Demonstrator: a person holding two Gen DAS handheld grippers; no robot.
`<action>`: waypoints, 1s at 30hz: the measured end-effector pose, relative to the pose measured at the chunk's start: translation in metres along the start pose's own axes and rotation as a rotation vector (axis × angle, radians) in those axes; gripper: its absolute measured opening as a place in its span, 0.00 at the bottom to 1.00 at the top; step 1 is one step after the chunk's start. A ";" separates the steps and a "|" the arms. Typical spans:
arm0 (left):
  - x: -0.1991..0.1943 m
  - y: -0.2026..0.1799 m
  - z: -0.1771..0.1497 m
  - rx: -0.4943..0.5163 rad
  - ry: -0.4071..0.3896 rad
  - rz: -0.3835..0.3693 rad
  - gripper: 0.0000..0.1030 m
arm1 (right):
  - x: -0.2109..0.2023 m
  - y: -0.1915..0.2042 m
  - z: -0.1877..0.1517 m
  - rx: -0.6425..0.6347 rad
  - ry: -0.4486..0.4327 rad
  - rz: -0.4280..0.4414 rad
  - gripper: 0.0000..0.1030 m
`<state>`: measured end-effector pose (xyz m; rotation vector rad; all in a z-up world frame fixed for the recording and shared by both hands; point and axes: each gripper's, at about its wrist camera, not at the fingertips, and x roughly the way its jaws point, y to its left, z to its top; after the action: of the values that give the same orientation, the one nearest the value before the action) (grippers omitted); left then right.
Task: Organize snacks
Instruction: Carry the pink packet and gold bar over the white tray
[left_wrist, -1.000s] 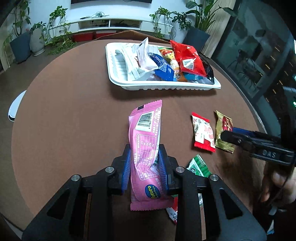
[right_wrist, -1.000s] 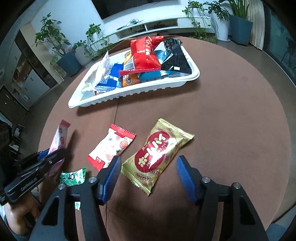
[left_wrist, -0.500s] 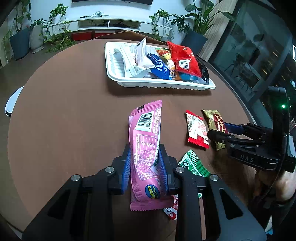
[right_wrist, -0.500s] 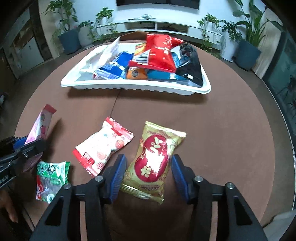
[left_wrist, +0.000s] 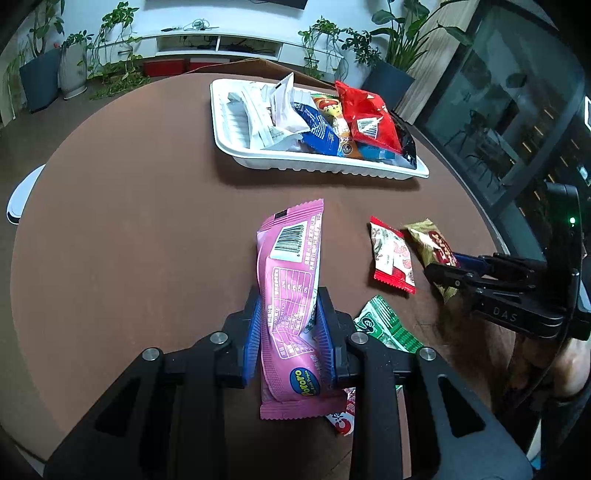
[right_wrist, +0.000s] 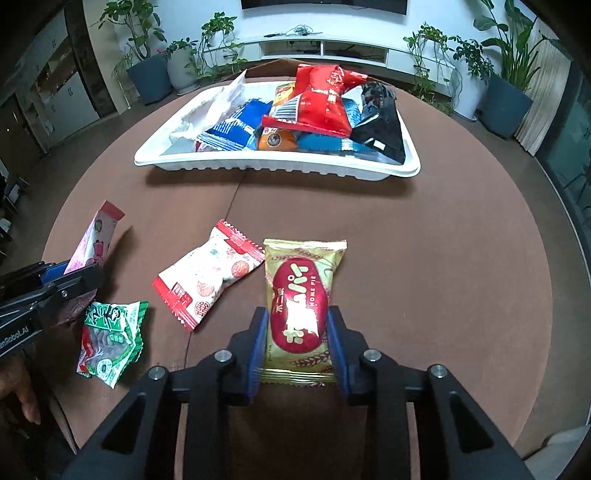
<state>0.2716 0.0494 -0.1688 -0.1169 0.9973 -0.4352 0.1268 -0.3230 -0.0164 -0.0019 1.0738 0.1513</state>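
My left gripper is shut on a long pink snack packet, which sticks up forward above the brown round table. The right wrist view shows my right gripper with its jaws closing on a gold packet with a red oval. Both blue pads touch the packet's sides, and it lies on the table. A white tray heaped with several snack packets stands at the far side. From the left wrist view the right gripper reaches in from the right over the gold packet.
A red-and-white packet lies loose just left of the gold one. A green packet lies nearer the left gripper, on top of another red-and-white wrapper. A hand shows at the left edge. Potted plants and a low white shelf stand beyond the table.
The right gripper's jaws have come together from wide apart onto the gold packet, and the view has rolled so the packet now lies straight between them. The left gripper keeps its hold.
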 end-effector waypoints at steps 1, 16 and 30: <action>0.000 0.001 0.000 -0.004 -0.002 -0.004 0.25 | -0.001 -0.001 -0.002 0.006 -0.002 0.003 0.32; -0.023 0.011 0.022 -0.057 -0.064 -0.063 0.25 | -0.045 -0.094 -0.001 0.292 -0.132 0.132 0.32; -0.029 0.010 0.164 -0.027 -0.162 -0.065 0.25 | -0.098 -0.079 0.131 0.186 -0.328 0.161 0.32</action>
<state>0.3977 0.0539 -0.0603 -0.2061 0.8422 -0.4646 0.2059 -0.4029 0.1261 0.2696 0.7565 0.1894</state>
